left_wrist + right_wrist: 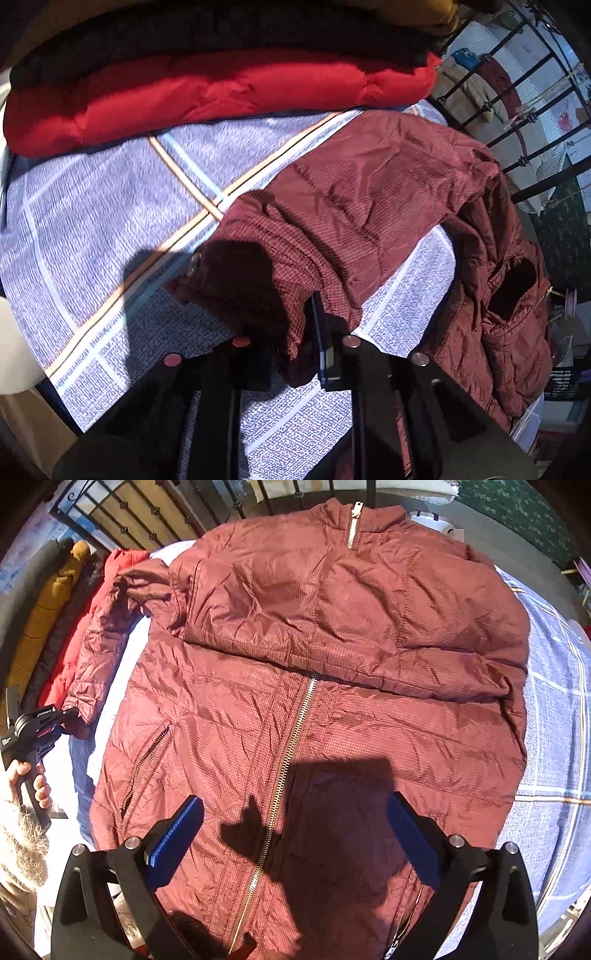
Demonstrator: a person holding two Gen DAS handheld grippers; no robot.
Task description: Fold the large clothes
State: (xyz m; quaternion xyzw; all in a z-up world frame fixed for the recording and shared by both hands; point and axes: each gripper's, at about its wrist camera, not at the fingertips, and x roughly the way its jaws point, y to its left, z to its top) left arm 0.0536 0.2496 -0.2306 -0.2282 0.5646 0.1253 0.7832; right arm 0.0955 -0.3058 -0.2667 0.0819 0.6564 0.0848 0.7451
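Left wrist view shows my left tool [295, 350] clamped on the cuff of the sleeve [332, 206], which stretches away from the maroon jacket [314, 686] lying zip-up on the checked bedspread [110, 206]. My right tool [295, 834] hangs wide open above the jacket's hem, gripping nothing. One sleeve already lies across the chest, so I judge this one goes next: carry the cuff over the body and lay it flat.

Setting: a home bedroom. A checked bedsheet [110, 221] lies beneath the gripper, a black metal bed frame [517, 110] stands beyond it, and stacked jackets [221, 92] lie ahead.
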